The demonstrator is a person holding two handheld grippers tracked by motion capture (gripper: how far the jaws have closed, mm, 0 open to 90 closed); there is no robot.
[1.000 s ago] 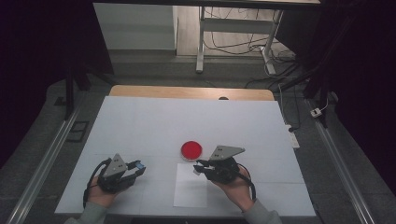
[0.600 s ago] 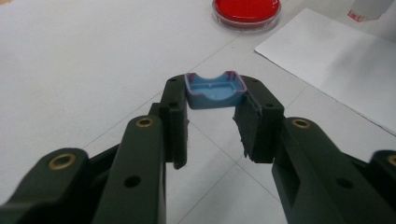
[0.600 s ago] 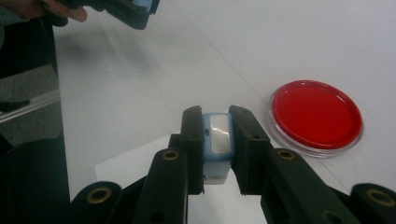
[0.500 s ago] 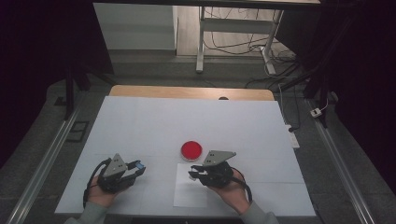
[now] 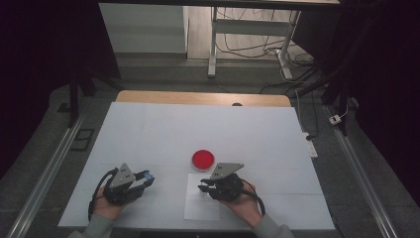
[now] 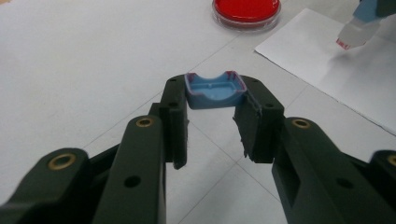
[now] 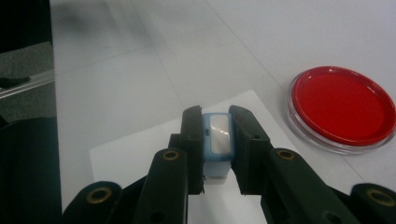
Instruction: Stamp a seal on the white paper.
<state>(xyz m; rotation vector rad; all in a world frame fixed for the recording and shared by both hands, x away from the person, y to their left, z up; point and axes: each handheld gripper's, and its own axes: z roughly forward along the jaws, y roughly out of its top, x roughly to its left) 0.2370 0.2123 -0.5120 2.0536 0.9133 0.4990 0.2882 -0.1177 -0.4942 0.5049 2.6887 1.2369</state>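
In the left gripper view a small blue cap [image 6: 215,89], hollow side up, sits pinched between my left gripper's [image 6: 214,100] jaws just above the table. In the high view my left gripper [image 5: 146,177] is at the front left. My right gripper [image 7: 218,117] is shut on a light-blue block [image 7: 218,140] with a pale face. From the left gripper view, that block [image 6: 357,29] has a translucent lower end with a red tip, close over a white paper sheet [image 6: 345,84]. A red round dish [image 5: 203,159] lies just beyond the right gripper [image 5: 202,188].
The white paper sheet [image 5: 202,204] lies on the white table cover [image 5: 208,129] near the front edge. A wooden table edge [image 5: 198,97] shows at the back. Dark floor, metal rails and cables surround the table.
My right gripper has moved down and toward the person, bringing the light-blue block over the paper sheet. The left gripper has stayed in place.
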